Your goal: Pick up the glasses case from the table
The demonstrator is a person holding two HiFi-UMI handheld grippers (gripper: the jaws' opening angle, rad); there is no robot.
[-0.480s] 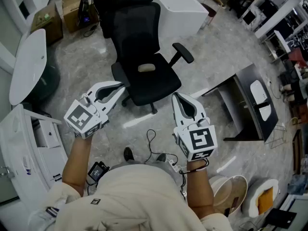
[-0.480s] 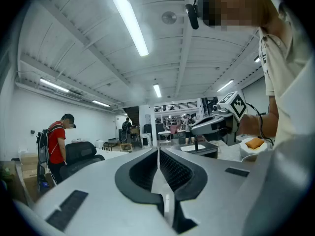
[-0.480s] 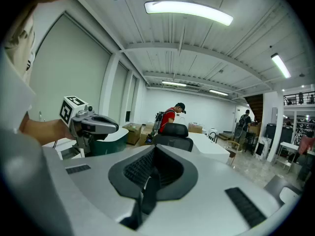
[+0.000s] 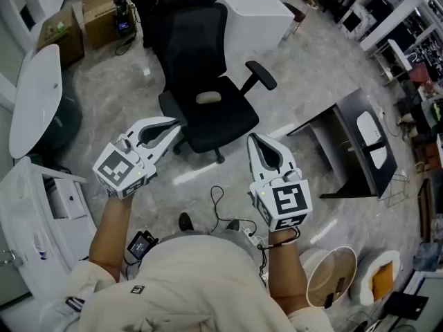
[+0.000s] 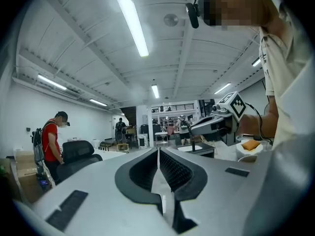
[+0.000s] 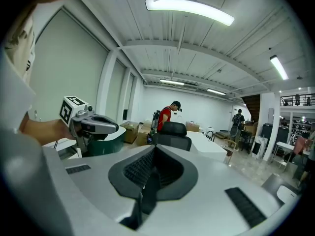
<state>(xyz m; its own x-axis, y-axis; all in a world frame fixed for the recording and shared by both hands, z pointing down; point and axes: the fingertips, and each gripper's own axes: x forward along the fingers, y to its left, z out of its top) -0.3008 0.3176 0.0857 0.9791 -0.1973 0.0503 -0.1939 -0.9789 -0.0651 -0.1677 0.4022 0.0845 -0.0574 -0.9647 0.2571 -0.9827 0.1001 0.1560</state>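
Centre of the head view: left gripper (image 4: 178, 124) and right gripper (image 4: 251, 137) held side by side above a grey marble floor (image 4: 304, 81), well apart from each other, marker cubes toward the wearer. Both point up-frame toward a black office chair (image 4: 197, 54).

Left gripper view: jaws pressed together along one thin seam, nothing between the ribbed pads (image 5: 172, 168); the tip (image 5: 158, 150) aims across an open hall. Right gripper shows at mid-right of that view (image 5: 215, 125), on a bare forearm.

Right gripper view: jaws likewise closed on each other and empty (image 6: 155, 150); the chair's headrest (image 6: 173, 129) sits just above the tip. Left gripper appears at mid-left there (image 6: 91, 125).

Task object: a small pale oblong object (image 4: 209, 97) lies on the chair seat, centre of frame, up-frame from both tips and touching neither. Too small to confirm it is the glasses case.

Surroundings: dark table (image 4: 349, 140) at the right edge with a white item on it; white oval table top (image 4: 36, 99) at the left edge; cardboard boxes (image 4: 59, 28) upper left. Person in a red shirt (image 5: 50, 142) stands behind the chair. Black cable (image 4: 220, 209) loops on the floor near the wearer's feet.
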